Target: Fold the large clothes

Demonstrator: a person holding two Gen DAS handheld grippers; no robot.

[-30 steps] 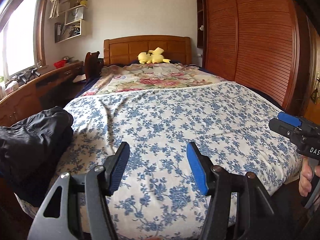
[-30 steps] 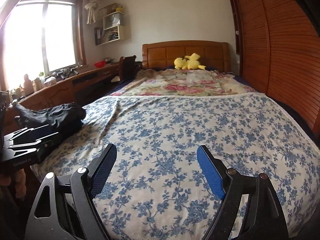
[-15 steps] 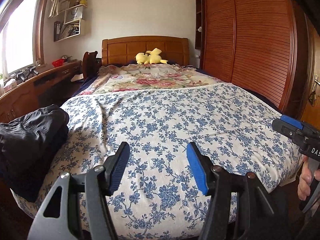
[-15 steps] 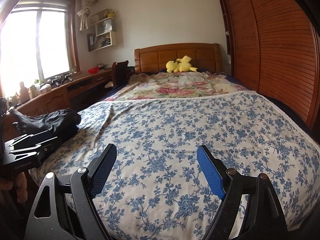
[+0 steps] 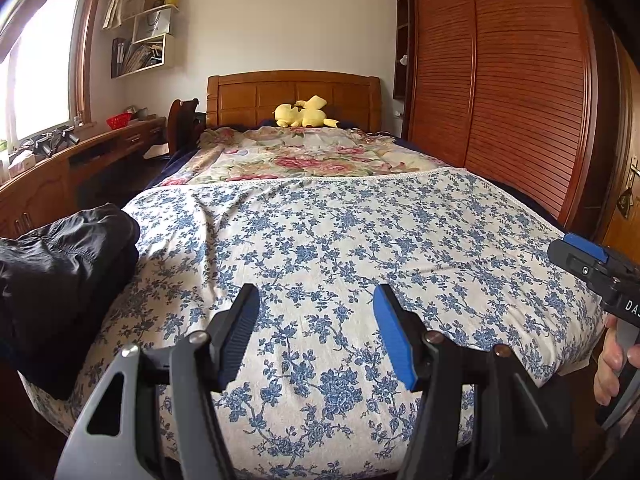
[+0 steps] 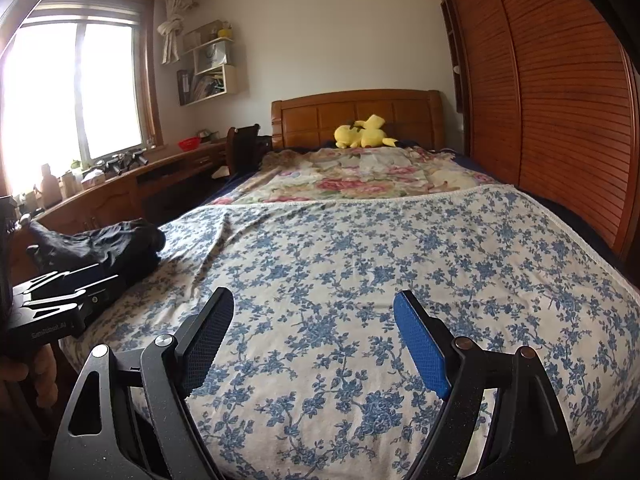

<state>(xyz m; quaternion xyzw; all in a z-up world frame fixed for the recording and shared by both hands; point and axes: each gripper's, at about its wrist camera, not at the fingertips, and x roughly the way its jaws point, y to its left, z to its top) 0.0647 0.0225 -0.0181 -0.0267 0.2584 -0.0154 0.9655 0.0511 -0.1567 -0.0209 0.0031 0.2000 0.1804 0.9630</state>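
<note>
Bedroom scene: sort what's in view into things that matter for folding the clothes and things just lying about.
For the job:
- black garment, bunched at the bed's left edge
- blue-flowered sheet, the folding surface
- left tongs and right tongs, both open, empty

Lying about:
- yellow plush toy by the headboard
- rose quilt
- red bowl on the desk

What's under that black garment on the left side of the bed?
The black garment lies bunched on the blue-flowered sheet at the bed's left edge, partly hanging over it. Whether anything else sits beneath its folds is hidden.
</note>
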